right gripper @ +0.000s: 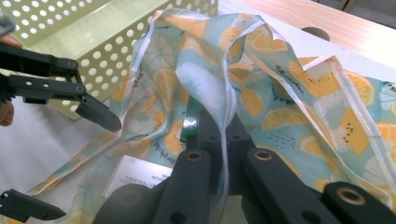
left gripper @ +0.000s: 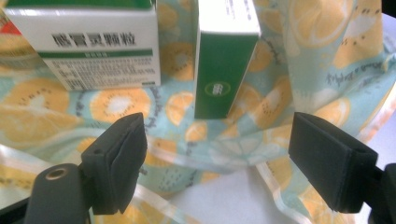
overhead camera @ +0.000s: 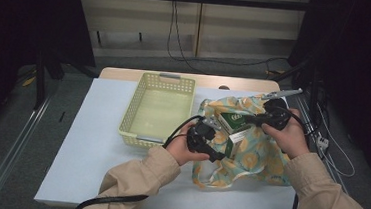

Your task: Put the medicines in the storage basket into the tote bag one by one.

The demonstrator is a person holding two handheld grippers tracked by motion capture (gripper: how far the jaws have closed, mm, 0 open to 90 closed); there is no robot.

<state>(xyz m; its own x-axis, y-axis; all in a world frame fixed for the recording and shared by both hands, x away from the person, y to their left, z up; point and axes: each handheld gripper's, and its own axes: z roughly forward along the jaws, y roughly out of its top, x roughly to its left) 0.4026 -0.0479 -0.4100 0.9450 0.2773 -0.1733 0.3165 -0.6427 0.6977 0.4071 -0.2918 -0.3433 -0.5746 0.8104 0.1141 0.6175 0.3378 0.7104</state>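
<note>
A person sits at the near side of the desk (overhead camera: pixel 95 142), which is covered with a white sheet, and holds a gripper in each hand. On the right half of the desk lies a thin fabric bag (overhead camera: pixel 262 150) printed with orange slices on pale blue, with white edging and straps. Two medicine boxes rest among its folds: a wider white box (left gripper: pixel 93 51) with a green band and printed characters, and just to its right a narrower green-and-white box (left gripper: pixel 222 70) standing on end.

The left gripper (overhead camera: pixel 217 156) sits at the near left edge of the bag, aimed at the boxes. Its jaws are released and stand wide apart, with nothing between the pads but the bag's cloth and a patch of bare desk beneath them; neither pad touches a box. In the right gripper view, the same gripper (right gripper: pixel 60 154) shows at the left, its two black fingers spread well apart beside the bag's edge.

The right gripper (overhead camera: pixel 252 121) is at the far right part of the bag. Its jaws are clenched on the bag's white-edged rim, pinching the cloth and holding that part lifted off the desk, so the fabric rises over the boxes.

To the left of the bag, just beside it, stands a pale yellow perforated basket (overhead camera: pixel 129 111) with grey handles.
</note>
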